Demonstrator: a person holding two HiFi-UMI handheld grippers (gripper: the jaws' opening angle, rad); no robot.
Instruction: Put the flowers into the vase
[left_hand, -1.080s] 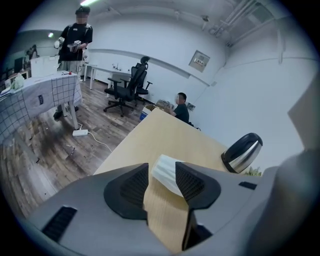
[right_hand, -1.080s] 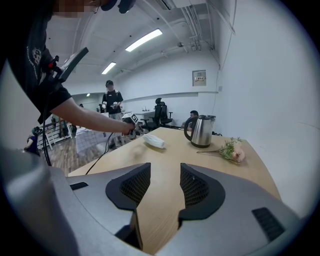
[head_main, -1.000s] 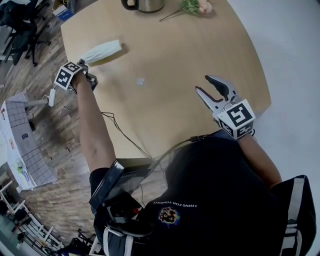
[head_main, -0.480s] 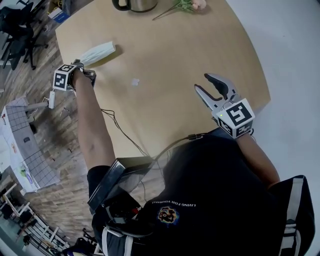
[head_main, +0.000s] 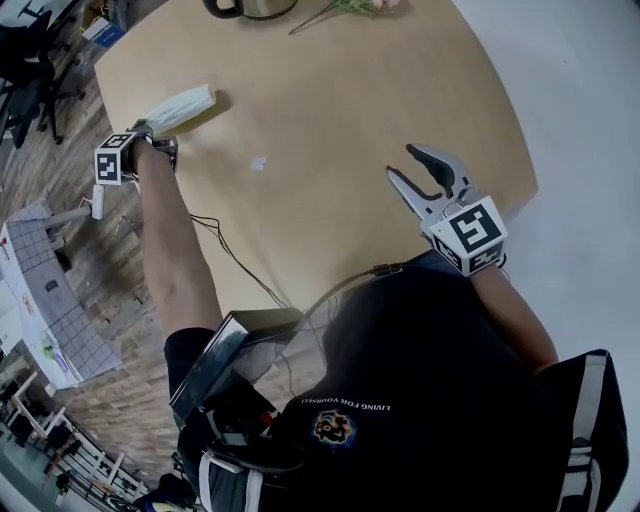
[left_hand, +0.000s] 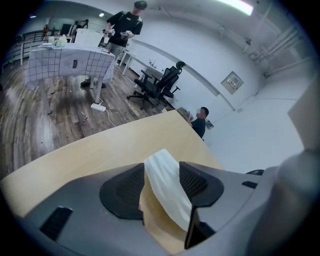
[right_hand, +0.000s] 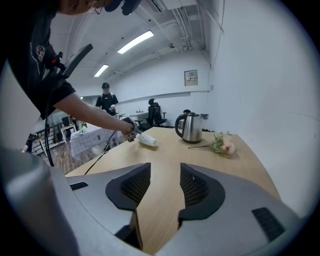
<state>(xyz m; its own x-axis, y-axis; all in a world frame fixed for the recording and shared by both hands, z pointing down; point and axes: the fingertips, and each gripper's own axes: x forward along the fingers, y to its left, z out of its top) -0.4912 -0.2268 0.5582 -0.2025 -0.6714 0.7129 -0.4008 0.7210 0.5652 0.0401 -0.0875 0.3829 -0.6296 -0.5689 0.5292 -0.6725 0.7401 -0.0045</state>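
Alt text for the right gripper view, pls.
The right gripper, open and empty, points across a wooden table toward a steel kettle, with pink flowers lying to the kettle's right. At left, a person's arm reaches to a white vase lying on its side.

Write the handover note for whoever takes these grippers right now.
Left gripper: jaws have just been opening, with the white vase between them. The vase lies on its side at the left edge of the table.
Right gripper: open, empty, above the near edge.
Flowers: lying on the far side beside the kettle, untouched.
Done: nothing yet.
Left: stand the vase up, fetch the flowers, put them in.
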